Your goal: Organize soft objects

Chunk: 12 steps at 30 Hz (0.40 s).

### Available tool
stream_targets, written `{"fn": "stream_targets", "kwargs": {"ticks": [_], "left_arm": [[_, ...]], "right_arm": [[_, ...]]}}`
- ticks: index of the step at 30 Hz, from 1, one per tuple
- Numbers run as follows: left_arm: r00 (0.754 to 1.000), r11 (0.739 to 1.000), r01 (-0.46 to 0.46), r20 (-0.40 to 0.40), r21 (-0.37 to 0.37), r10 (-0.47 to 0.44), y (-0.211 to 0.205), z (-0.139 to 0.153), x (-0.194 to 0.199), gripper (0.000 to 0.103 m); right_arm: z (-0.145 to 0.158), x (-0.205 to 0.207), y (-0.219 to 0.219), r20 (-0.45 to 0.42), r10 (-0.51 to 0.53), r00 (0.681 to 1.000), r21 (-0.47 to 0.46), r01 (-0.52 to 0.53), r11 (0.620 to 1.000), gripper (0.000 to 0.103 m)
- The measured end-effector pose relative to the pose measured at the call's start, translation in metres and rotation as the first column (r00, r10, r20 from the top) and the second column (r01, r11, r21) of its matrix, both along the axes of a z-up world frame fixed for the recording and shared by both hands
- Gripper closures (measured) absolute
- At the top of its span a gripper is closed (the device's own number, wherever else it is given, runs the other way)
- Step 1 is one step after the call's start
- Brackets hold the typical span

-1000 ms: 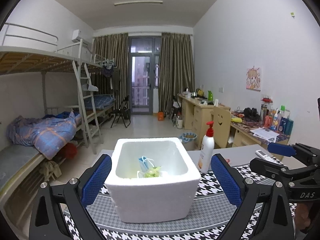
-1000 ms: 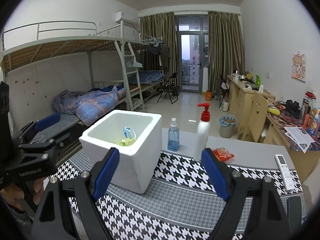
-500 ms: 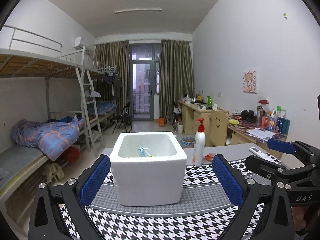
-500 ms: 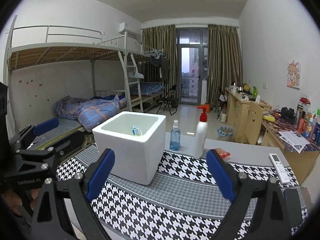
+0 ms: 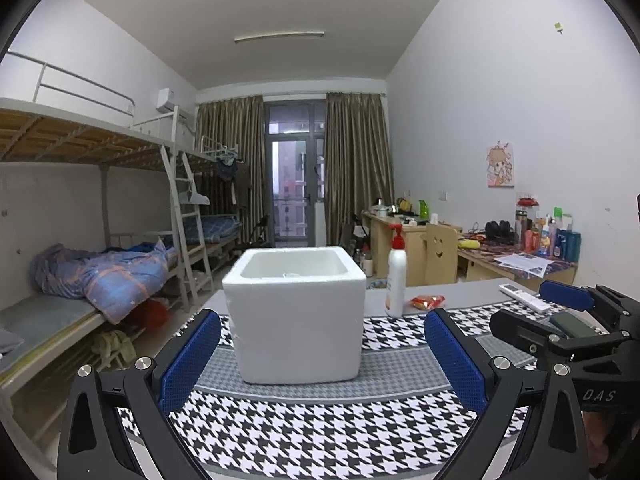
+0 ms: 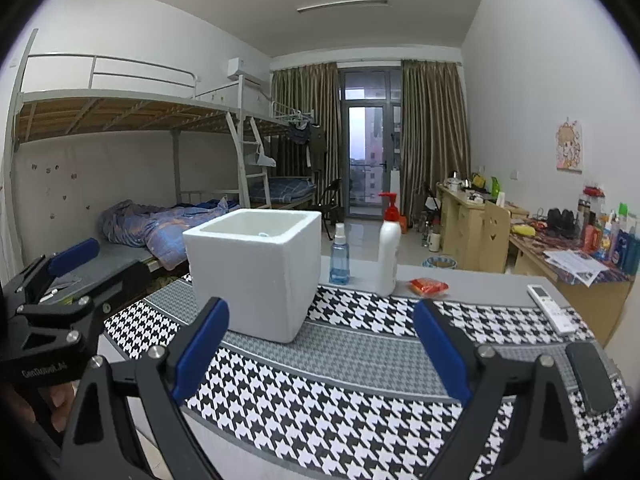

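Note:
A white foam box stands on the houndstooth cloth, straight ahead of my left gripper. Its blue pads are wide apart and short of the box, with nothing between them. In the right wrist view the foam box sits ahead and to the left of my right gripper, which is also open and empty over the cloth. Only a sliver of something pale shows over the box rim; the rest of its contents is hidden. An orange soft packet lies on the grey table behind the cloth.
A white pump bottle and a blue spray bottle stand right of the box. A remote and a dark phone lie at the table's right side. Bunk beds stand at the left, desks along the right wall.
Both grippers have sunk and drawn back from the box. The blue and green things inside it have dropped out of sight behind the rim. The right jaws stand slightly wider.

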<state>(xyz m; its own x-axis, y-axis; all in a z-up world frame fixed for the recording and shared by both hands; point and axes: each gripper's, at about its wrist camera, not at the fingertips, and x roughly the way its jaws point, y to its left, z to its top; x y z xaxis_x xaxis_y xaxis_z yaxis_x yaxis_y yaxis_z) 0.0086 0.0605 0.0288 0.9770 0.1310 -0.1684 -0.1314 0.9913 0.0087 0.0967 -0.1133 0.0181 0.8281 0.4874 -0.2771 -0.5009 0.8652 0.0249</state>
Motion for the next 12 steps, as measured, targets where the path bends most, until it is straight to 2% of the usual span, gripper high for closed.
{"fn": "stream_targets", "kwargs": {"ticks": [12], "left_arm": [[0.999,1.0,-0.002,-0.033,-0.02,0.002,0.002,-0.017,-0.004,0.001]], "right_arm": [[-0.015,-0.006,-0.005,-0.011,-0.017,1.0,-0.005,0.017,1.0,0.008]]}}
